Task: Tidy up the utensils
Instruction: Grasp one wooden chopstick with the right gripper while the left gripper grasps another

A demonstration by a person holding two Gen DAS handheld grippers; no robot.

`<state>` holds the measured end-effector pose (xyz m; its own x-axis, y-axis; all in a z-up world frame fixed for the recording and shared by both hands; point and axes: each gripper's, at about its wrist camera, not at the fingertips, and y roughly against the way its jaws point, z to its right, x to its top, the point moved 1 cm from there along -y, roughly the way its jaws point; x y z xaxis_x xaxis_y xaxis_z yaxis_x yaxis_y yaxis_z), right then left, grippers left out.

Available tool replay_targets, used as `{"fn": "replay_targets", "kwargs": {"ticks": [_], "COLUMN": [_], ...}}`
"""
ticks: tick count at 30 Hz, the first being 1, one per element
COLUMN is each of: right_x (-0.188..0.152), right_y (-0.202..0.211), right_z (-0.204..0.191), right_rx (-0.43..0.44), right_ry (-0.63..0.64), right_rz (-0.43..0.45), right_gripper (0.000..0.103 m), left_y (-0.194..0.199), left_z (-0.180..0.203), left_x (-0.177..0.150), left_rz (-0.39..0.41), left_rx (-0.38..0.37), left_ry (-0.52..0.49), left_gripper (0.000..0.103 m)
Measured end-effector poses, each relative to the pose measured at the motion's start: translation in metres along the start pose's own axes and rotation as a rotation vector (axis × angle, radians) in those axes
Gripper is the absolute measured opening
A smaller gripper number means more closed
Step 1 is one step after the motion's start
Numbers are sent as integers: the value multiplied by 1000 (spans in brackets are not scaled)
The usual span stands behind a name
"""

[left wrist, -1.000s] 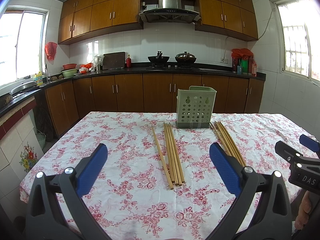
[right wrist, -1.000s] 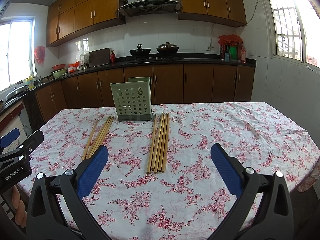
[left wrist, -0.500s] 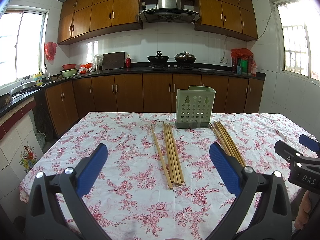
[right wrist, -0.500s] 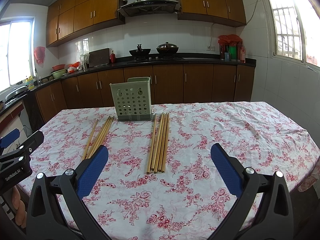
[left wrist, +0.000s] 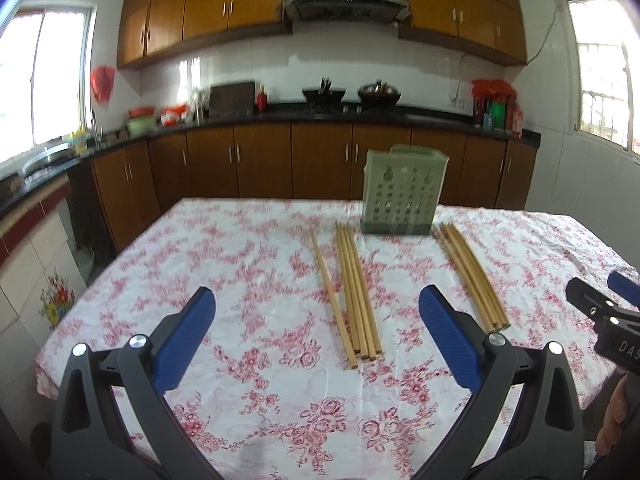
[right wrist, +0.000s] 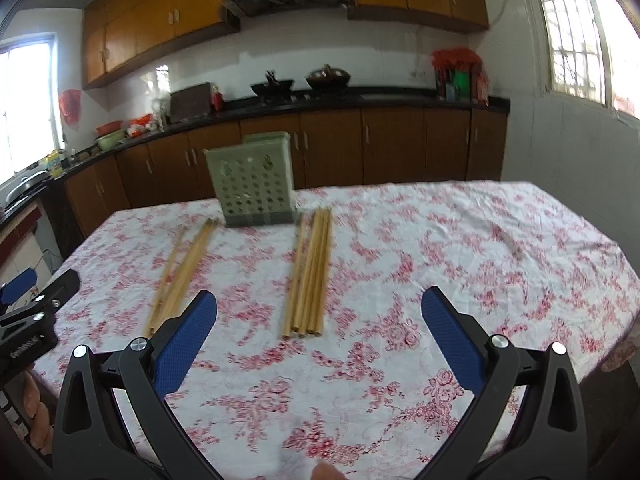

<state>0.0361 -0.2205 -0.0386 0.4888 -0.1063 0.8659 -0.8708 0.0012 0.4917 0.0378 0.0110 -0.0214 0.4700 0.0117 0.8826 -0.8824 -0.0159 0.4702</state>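
Since the earlier frames both grippers have come forward and tipped down toward the table [left wrist: 248, 264], so the chopsticks sit larger and lower in each view; the right wrist view is also rolled, with the table edge slanting.

The left gripper [left wrist: 316, 340] hangs released above the floral cloth, its blue pads [left wrist: 184, 340] wide apart and holding nothing. The right gripper [right wrist: 320, 340] is likewise spread and empty, above the near part of the table.

The basket [left wrist: 402, 194], a pale green perforated holder, stands upright toward the far side of the table. Nearer than the basket and just to its left lies the left bundle [left wrist: 356, 292] of chopsticks, flat on the cloth with one stick slightly apart on its left. Nearer than the basket and to its right lies the right bundle [left wrist: 470, 276], also flat, its far ends near the basket's base. In the right wrist view this right bundle [right wrist: 308, 272] lies ahead between the pads, well beyond them. Neither bundle is touched.
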Motion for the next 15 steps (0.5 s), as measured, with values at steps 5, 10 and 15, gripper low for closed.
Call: {"fn": "replay_targets", "kwargs": {"ticks": [5, 10, 15], "right_x": [3, 9, 11], "right_y": [-33, -79, -119], "right_z": [20, 30, 31], "right_rx": [-35, -48, 31], "right_ry": [-50, -69, -123], "right_rz": [-103, -226, -329], "right_gripper": [101, 66, 32], "left_y": [-39, -83, -118], "left_z": [-21, -30, -27], "left_x": [-1, 4, 7], "left_rz": [-125, -228, -321], "left_rx": [32, 46, -30], "left_ry": [52, 62, 80], "left_gripper": [99, 83, 54]}}
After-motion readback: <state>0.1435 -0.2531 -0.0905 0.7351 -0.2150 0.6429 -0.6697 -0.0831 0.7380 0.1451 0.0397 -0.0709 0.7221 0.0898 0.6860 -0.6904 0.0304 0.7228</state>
